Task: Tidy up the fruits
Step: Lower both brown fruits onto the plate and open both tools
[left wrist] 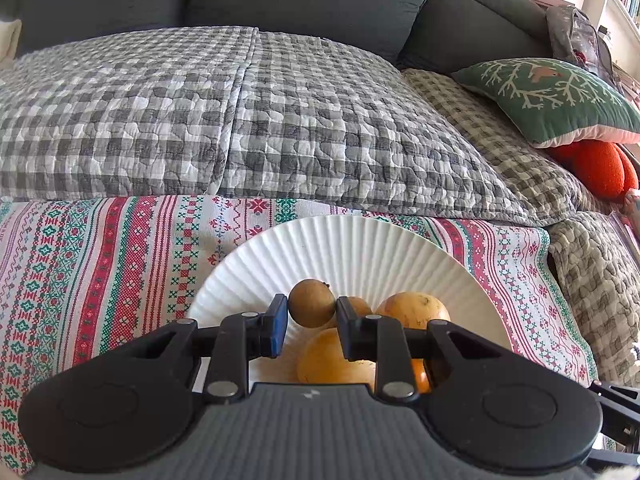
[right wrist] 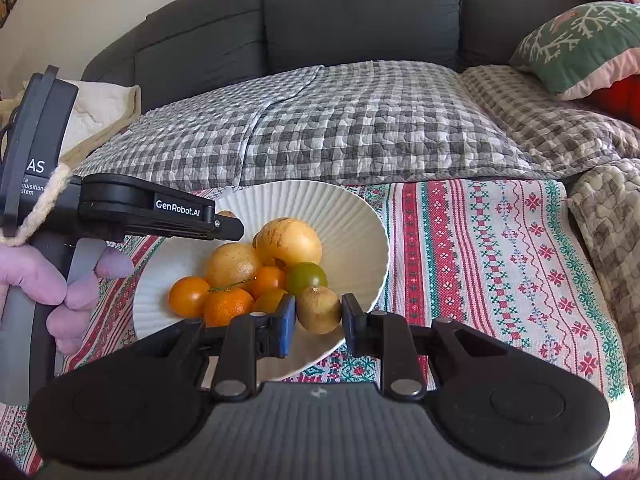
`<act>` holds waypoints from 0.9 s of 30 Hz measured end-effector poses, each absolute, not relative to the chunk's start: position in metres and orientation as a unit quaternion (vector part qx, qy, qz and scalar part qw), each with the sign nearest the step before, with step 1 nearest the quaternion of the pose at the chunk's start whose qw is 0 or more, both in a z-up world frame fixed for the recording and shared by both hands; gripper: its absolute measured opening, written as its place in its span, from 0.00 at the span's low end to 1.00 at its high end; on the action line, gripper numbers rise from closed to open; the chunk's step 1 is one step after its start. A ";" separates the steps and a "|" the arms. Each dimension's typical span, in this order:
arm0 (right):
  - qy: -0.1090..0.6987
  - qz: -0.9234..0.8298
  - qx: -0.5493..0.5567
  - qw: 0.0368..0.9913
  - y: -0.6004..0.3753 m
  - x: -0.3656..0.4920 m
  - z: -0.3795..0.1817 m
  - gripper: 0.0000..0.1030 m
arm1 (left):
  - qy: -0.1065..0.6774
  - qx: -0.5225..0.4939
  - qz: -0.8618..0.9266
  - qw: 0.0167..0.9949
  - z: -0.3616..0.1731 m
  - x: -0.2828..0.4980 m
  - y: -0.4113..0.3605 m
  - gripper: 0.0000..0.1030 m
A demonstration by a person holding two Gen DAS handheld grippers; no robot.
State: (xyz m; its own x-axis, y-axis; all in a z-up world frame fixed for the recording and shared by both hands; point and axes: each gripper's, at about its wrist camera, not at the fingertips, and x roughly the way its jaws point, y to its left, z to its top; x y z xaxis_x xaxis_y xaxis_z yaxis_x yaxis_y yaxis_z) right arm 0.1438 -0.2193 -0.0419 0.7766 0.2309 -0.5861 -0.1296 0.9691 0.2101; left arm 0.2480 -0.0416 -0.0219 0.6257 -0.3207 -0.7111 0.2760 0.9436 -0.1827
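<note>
Left claw (left wrist: 312, 312): clamped on a small brown kiwi (left wrist: 312, 303), held just above the far side of the fruit pile.
Right claw (right wrist: 318, 314): pinching a second kiwi (right wrist: 319, 309) at the near rim of the plate (right wrist: 352, 216); whether it rests on the plate I cannot tell.
Plate: white, ribbed, on the patterned bench cloth (right wrist: 500, 248), directly ahead of both claws.
Pile: yellow fruits, oranges, one green fruit (right wrist: 306, 278), heaped beyond and left of my right claw.
Risk: round, smooth fruit (slippery) may squirt from the pads if I squeeze unevenly.
Risk two: dropping a kiwi onto the heap could roll a fruit off the plate.
</note>
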 end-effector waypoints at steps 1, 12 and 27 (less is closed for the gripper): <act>0.320 0.096 0.079 0.939 -0.219 0.144 -0.042 0.22 | 0.401 -0.030 -0.166 0.900 -0.023 0.248 -0.042 0.03; 0.323 0.100 0.079 0.938 -0.215 0.147 -0.045 0.27 | 0.395 -0.020 -0.168 0.903 -0.024 0.251 -0.046 0.15; 0.323 0.104 0.078 0.937 -0.214 0.136 -0.036 0.66 | 0.368 -0.017 -0.160 0.916 -0.009 0.221 -0.025 0.54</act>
